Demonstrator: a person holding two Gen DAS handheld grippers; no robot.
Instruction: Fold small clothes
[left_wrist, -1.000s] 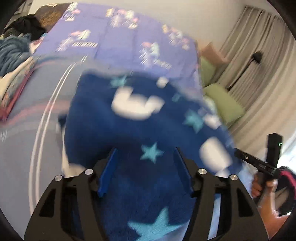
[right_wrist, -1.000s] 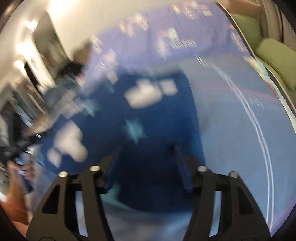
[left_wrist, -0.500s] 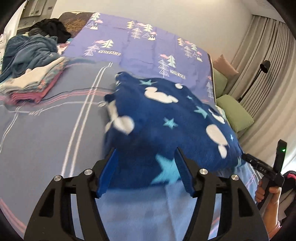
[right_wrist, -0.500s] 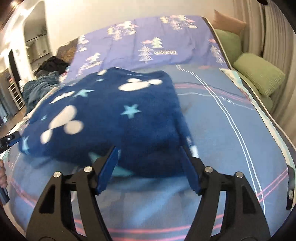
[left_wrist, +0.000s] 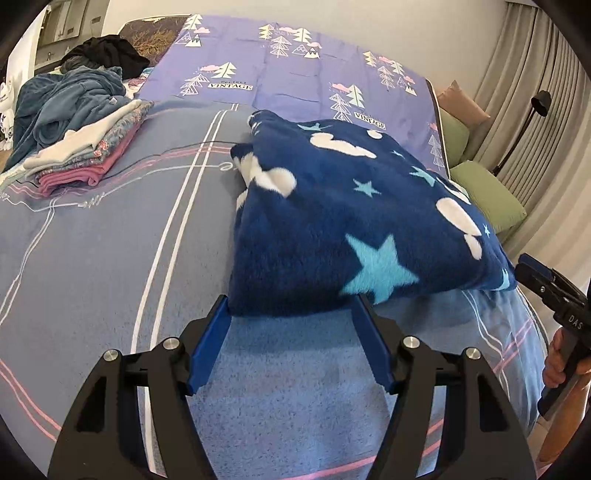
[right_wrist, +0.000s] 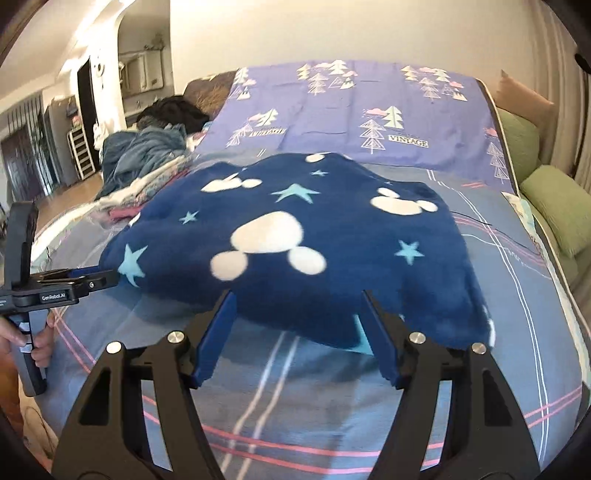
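A folded dark blue fleece garment (left_wrist: 343, 221) with white mouse heads and light blue stars lies on the bed; it also shows in the right wrist view (right_wrist: 295, 240). My left gripper (left_wrist: 291, 302) is open and empty, its blue fingers just at the garment's near edge. My right gripper (right_wrist: 297, 297) is open and empty at the garment's near edge on its side. The right gripper shows in the left wrist view (left_wrist: 546, 284) at the garment's right corner. The left gripper shows in the right wrist view (right_wrist: 74, 280) at its left corner.
The bed has a grey-blue striped sheet (left_wrist: 110, 258) and a purple tree-print cover (left_wrist: 288, 74) at the head. A stack of folded clothes (left_wrist: 88, 155) and a heap of blue and black clothes (left_wrist: 70, 99) lie at the left. Green cushions (left_wrist: 487, 195) sit at the right.
The garment was swung over and laid down folded on the bed. Both grippers have drawn back from over it to its near edge, open and empty.
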